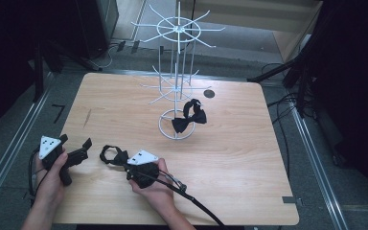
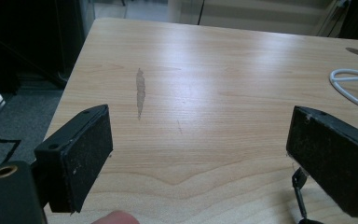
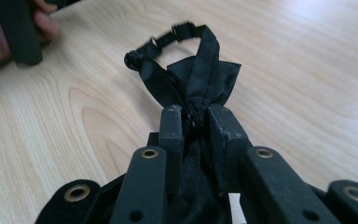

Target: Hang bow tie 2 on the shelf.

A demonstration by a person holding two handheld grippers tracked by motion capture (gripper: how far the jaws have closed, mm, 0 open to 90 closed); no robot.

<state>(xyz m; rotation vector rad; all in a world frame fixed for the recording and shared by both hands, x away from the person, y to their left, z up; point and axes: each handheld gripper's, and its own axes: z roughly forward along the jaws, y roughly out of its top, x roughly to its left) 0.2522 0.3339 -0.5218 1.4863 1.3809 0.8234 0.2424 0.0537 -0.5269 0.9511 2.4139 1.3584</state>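
The black bow tie point(image 3: 193, 77) is clamped between the jaws of the right gripper point(image 3: 196, 114), which are pressed together on the fabric at its middle; its strap loop point(image 1: 109, 154) reaches out past the jaw tips and lies low over the table point(image 1: 239, 158). In the high view this bow tie point(image 1: 120, 158) sits near the table's front edge, left of centre. The right hand point(image 1: 155, 184) grips the tool from behind, forearm entering from the bottom edge, gripper pointing left and slightly away, its cable trailing toward the front edge.

The left gripper point(image 1: 74, 143) is held just left of the strap loop, apart from it, jaws standing wide with nothing between them; bare wood shows between the pads point(image 2: 88, 154). The left hand point(image 1: 52, 179) rests near the front left corner.

A second bow tie point(image 1: 189, 117) hangs on the white wire rack point(image 1: 177, 72), well apart toward the far side. Open tabletop lies right of the right hand and between the grippers and the rack's base ring.
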